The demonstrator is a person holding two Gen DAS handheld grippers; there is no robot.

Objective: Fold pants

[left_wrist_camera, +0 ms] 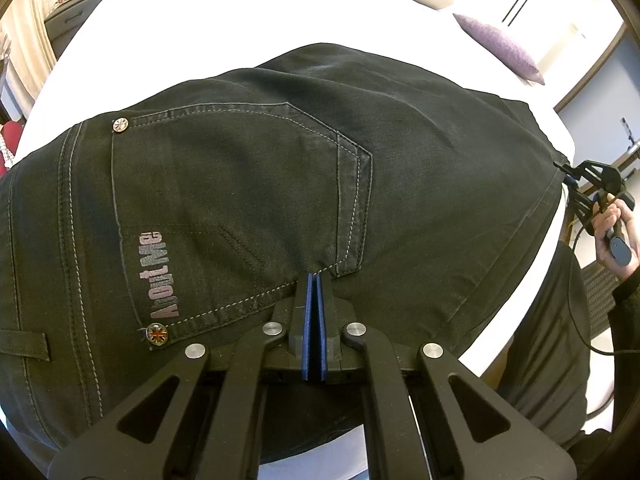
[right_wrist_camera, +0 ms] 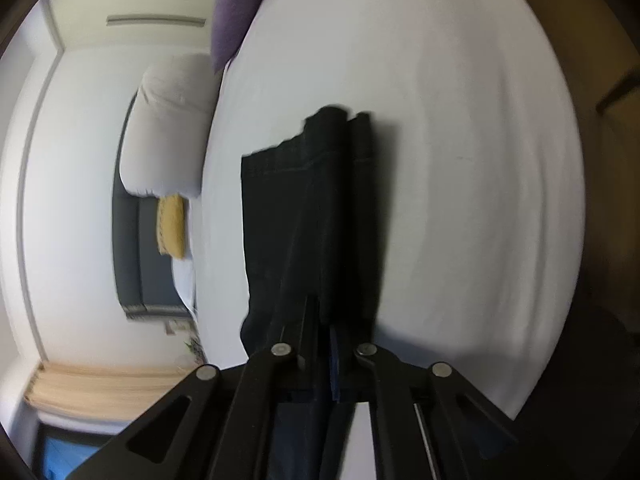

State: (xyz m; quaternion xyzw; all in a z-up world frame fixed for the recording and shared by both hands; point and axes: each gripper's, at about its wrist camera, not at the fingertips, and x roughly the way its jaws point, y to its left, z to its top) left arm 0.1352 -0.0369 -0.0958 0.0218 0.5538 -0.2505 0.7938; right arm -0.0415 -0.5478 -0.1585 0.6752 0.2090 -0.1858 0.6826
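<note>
Black jeans [left_wrist_camera: 280, 168] lie across the white bed [left_wrist_camera: 240, 20], back pocket with grey lettering facing up. My left gripper [left_wrist_camera: 315, 280] is shut on the jeans at the pocket's lower corner, blue pads pressed together. My right gripper [left_wrist_camera: 568, 172] shows at the far right of the left wrist view, held by a hand, pinching the jeans' edge. In the blurred right wrist view, the right gripper [right_wrist_camera: 324, 312] is shut on the dark jeans [right_wrist_camera: 308, 208], which stretch away over the white bed [right_wrist_camera: 460, 160].
A purple cushion [left_wrist_camera: 500, 46] [right_wrist_camera: 236, 12] lies on the bed's far side. A white pillow [right_wrist_camera: 168, 128], a yellow cushion [right_wrist_camera: 172, 226] and a dark headboard [right_wrist_camera: 132, 248] show beyond the bed. The bed's edge [left_wrist_camera: 532, 280] runs by the person's dark clothing.
</note>
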